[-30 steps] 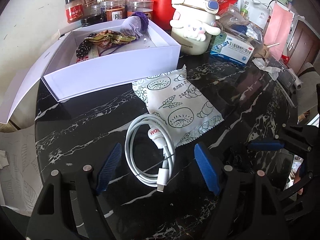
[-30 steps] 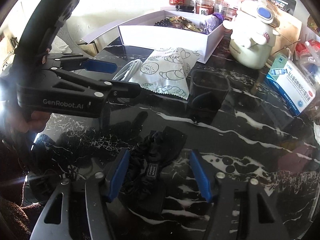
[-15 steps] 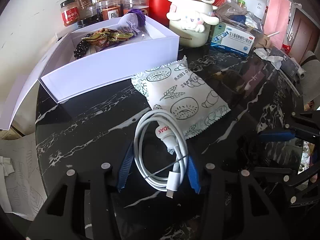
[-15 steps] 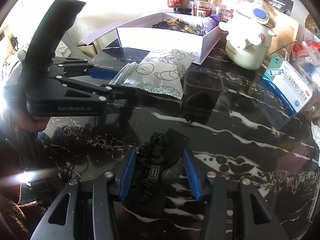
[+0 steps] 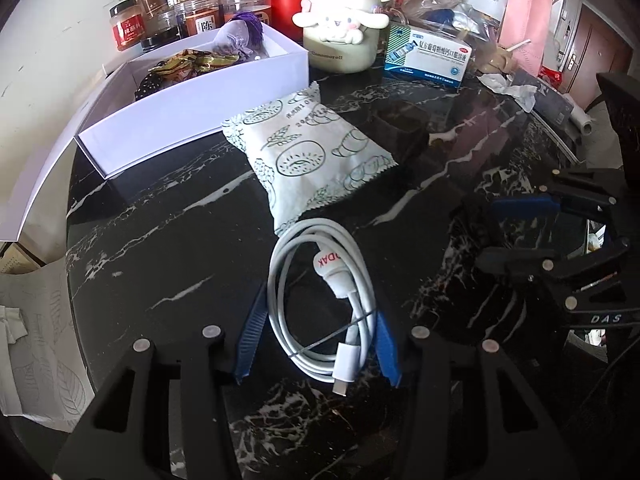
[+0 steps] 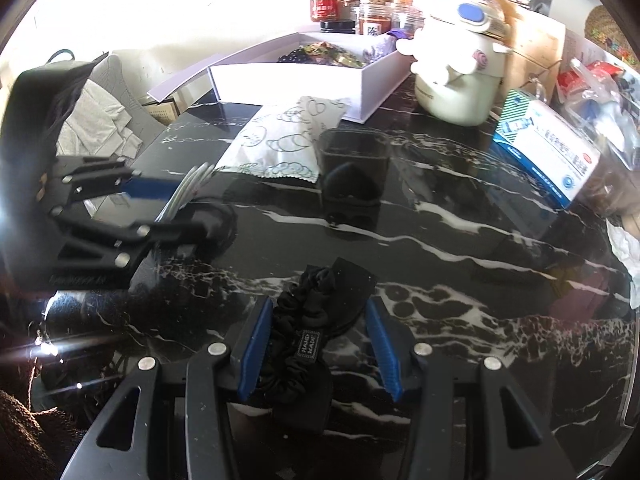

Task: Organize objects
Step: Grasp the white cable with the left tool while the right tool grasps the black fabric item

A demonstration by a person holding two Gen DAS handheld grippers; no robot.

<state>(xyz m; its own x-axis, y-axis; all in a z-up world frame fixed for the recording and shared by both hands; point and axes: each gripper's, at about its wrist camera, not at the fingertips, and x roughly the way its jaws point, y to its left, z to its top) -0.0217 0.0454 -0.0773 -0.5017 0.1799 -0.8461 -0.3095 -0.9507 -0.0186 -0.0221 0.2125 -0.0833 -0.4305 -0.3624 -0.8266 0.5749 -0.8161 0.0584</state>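
A coiled white charging cable (image 5: 324, 300) lies in my left gripper (image 5: 316, 340), whose blue pads are closed against the coil's sides. My right gripper (image 6: 316, 346) is closed on a black scrunchie with a small label (image 6: 306, 332). A white snack packet (image 5: 304, 152) lies on the black marble table (image 5: 160, 240), just in front of the open white box (image 5: 192, 112), which holds scrunchies and wrappers. In the right wrist view the left gripper (image 6: 132, 208) and the cable (image 6: 188, 184) show at the left, with the packet (image 6: 280, 144) and box (image 6: 304, 76) behind.
A cream cartoon-dog container (image 5: 344, 28) and a blue-and-white medicine box (image 5: 428, 56) stand behind the packet. Spice jars (image 5: 168, 12) line the wall. A small black container (image 6: 354, 168) stands mid-table. Crumpled tissue (image 5: 508, 84) lies at the far right.
Both grippers have closed from wide open: the left onto the cable coil, the right onto the black scrunchie. The left has risen a little with the cable.
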